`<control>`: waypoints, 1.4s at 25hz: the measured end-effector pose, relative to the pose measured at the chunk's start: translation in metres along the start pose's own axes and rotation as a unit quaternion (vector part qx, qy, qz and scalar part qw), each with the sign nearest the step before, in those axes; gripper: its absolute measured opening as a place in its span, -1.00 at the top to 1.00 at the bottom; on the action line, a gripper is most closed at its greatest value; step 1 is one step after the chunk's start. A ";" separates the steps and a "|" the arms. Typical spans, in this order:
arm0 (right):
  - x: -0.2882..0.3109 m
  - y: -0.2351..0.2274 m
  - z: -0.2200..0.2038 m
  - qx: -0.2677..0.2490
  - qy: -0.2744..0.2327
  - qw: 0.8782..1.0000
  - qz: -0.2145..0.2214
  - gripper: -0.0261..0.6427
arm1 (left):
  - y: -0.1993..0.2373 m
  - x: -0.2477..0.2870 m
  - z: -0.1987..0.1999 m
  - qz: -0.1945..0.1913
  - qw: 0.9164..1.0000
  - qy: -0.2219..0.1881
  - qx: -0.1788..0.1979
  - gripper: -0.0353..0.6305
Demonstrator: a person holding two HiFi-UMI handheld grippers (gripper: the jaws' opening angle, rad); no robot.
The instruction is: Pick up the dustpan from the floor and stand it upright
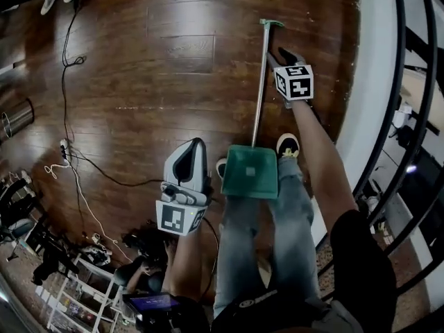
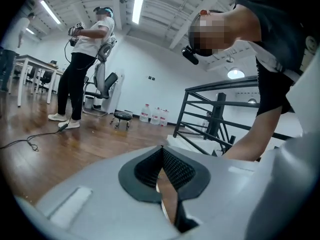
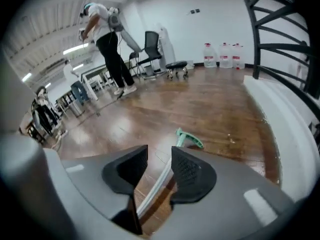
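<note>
The dustpan lies flat on the wooden floor in the head view: its green pan (image 1: 250,172) is by my feet and its long silver handle (image 1: 260,82) runs away to a green grip (image 1: 271,23). My right gripper (image 1: 276,55) hovers over the upper part of the handle. In the right gripper view this gripper (image 3: 160,151) is open, and the handle (image 3: 159,181) shows in the gap below, untouched, with the green grip (image 3: 189,138) past the pads. My left gripper (image 1: 194,144) hangs left of the pan, its jaws (image 2: 161,149) shut on nothing.
Black cables (image 1: 69,54) and a power strip (image 1: 64,146) trail across the floor at left. A white ledge (image 1: 378,61) and a black railing (image 1: 395,82) border the right side. My shoes (image 1: 288,144) flank the pan. Another person (image 2: 87,59), a stool (image 2: 121,117) and water bottles (image 2: 155,115) stand far off.
</note>
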State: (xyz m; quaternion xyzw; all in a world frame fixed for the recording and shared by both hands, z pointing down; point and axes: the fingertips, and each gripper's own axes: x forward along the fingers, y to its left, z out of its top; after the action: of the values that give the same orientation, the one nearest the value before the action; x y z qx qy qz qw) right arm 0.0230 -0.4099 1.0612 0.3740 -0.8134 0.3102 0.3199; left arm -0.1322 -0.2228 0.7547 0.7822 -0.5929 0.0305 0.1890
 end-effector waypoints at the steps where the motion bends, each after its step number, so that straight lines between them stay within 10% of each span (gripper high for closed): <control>1: 0.019 -0.001 -0.013 -0.013 0.016 1.000 -0.004 0.47 | 0.004 0.000 -0.011 0.005 1.000 0.002 -0.001 0.85; 16: 0.109 -0.031 -0.051 0.080 0.048 0.994 -0.059 0.56 | 0.017 -0.015 -0.047 0.012 1.000 -0.005 0.005 0.85; 26: -0.105 0.032 0.105 0.100 -0.147 0.984 -0.017 0.68 | -0.047 -0.050 0.071 -0.029 0.998 -0.051 -0.005 0.85; 35: -0.285 0.152 0.099 -0.037 -0.232 0.972 0.013 0.70 | -0.094 -0.098 0.148 -0.097 0.991 -0.088 -0.005 0.85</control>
State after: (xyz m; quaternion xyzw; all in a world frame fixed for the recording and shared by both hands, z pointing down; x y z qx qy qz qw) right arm 0.0188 -0.2869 0.7472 0.4132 -0.8810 0.1884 0.1326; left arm -0.0992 -0.1608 0.5668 0.8347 -0.5287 -0.0602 0.1416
